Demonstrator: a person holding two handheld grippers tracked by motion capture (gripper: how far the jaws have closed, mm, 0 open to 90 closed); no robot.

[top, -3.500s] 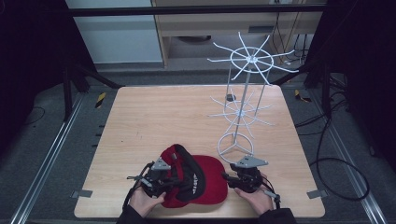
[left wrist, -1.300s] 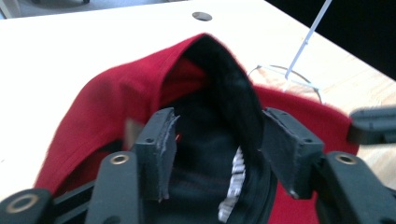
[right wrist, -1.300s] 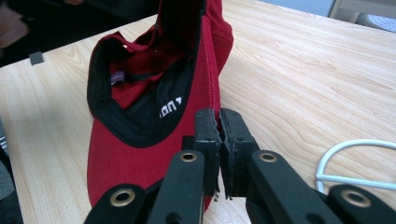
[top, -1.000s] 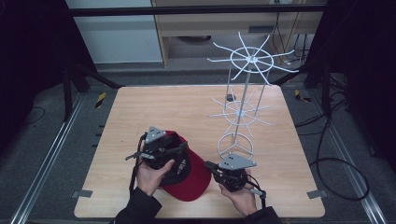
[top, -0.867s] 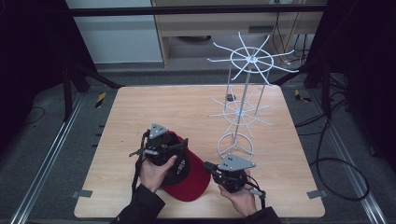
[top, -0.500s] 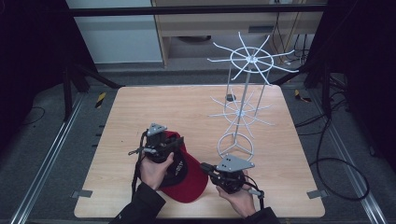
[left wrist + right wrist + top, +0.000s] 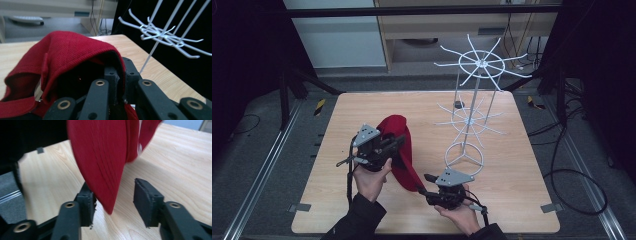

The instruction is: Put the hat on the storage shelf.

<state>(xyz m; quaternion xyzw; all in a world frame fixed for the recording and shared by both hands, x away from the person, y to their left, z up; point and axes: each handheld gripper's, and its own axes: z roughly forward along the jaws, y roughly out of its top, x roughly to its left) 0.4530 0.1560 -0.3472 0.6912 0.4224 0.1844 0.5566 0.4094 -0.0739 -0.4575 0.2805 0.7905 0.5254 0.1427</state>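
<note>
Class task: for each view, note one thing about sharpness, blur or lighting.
High view: table evenly lit, surroundings dark. Left gripper view: red cap sharp, white wire rack softer against a black background. Right gripper view: cap brim motion-blurred, left gripper and right gripper clear from above.

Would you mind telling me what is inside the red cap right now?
The left gripper reaches into the red cap, its jaws shut on the fabric at the rim. Deeper inside, the cap's interior is dark and covered by its own cloth, so anything further in cannot be seen.

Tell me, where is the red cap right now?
In the high view, the red cap hangs above the table's front half, left of the white wire rack, gripped by the left gripper.
</note>
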